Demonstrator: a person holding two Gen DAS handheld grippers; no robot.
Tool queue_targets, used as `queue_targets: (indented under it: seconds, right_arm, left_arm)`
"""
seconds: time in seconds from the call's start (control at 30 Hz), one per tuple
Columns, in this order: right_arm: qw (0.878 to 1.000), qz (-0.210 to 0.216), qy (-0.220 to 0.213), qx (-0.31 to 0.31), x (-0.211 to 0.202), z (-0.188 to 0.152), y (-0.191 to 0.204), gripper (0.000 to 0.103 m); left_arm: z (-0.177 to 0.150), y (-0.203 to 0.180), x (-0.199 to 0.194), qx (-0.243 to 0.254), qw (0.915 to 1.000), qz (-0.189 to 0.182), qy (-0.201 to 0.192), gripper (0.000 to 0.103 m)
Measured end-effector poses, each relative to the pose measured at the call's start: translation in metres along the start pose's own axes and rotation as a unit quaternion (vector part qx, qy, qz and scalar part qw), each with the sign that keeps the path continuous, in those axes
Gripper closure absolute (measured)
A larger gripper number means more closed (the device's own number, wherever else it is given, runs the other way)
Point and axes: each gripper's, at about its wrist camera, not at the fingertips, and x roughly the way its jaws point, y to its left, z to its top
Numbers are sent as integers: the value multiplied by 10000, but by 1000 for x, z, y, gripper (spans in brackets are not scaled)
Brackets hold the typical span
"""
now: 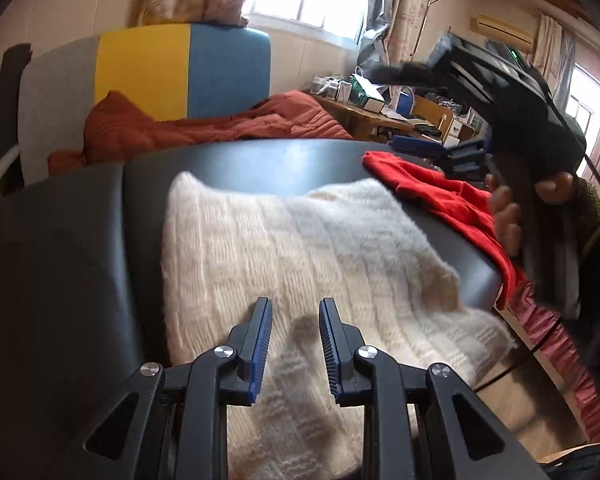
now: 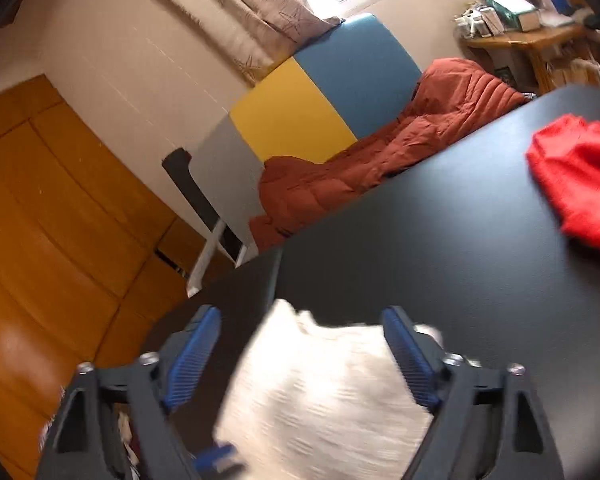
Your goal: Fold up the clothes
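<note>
A cream knitted sweater (image 1: pixel 292 256) lies folded on the black table (image 1: pixel 80 264). My left gripper (image 1: pixel 294 312) hovers just above its near end, open and empty. A red garment (image 1: pixel 440 196) lies crumpled at the table's far right edge. The right gripper, held in a hand, shows in the left wrist view raised above the red garment; its fingers there are blurred. In the right wrist view my right gripper (image 2: pixel 302 318) is wide open and empty above the sweater (image 2: pixel 320 392), with the red garment (image 2: pixel 580 176) to the right.
A rust-red quilt (image 1: pixel 220 124) lies behind the table, against a grey, yellow and blue board (image 1: pixel 180 68). A cluttered wooden desk (image 1: pixel 380 116) stands at the back right. A wooden wardrobe (image 2: pixel 60 208) stands to the left. A cable hangs off the table's right edge.
</note>
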Motion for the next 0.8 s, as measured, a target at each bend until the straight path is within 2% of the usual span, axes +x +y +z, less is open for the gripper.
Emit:
queue_targets:
  seconds: [0.1,0.2,0.3,0.33,0.43,0.57,0.7,0.8]
  right_arm:
    - [9992,-384,120,33,32,-27,4,16]
    - [9939,-1065,220,-202,54,-56,-20,20]
    - [9922,-1098,-115,-571,51,-63,-29,23]
    - [9916,-1112,-58,-659,55,-60,-29,23]
    - [9920,-1030,31,-725,63,-51,-34,23]
    - [9948,-794,49,-644,69,-42,-43,22]
    - [9990,-364,-90,-264,67,-42,-57,22]
    - [9998,-70,-201,38,62,-43,-67,22]
  left_arm:
    - [-16,-6,14,-209,9994,-157,243,74]
    - [-32,-11,15,-320,9990,-194,244,74]
    - [-28,-14,13,-463,9984,-275,169,74]
    - [-23,-13,12,-538,9979,-317,148,74]
    - [6,-1,-7,-871,9950,-165,-452,74]
    - [56,18,4,-1152,9905,134,-733,74]
    - [84,21,51,-1043,9920,482,-528,74]
    - [77,32,96,-1116,9901,847,-26,73]
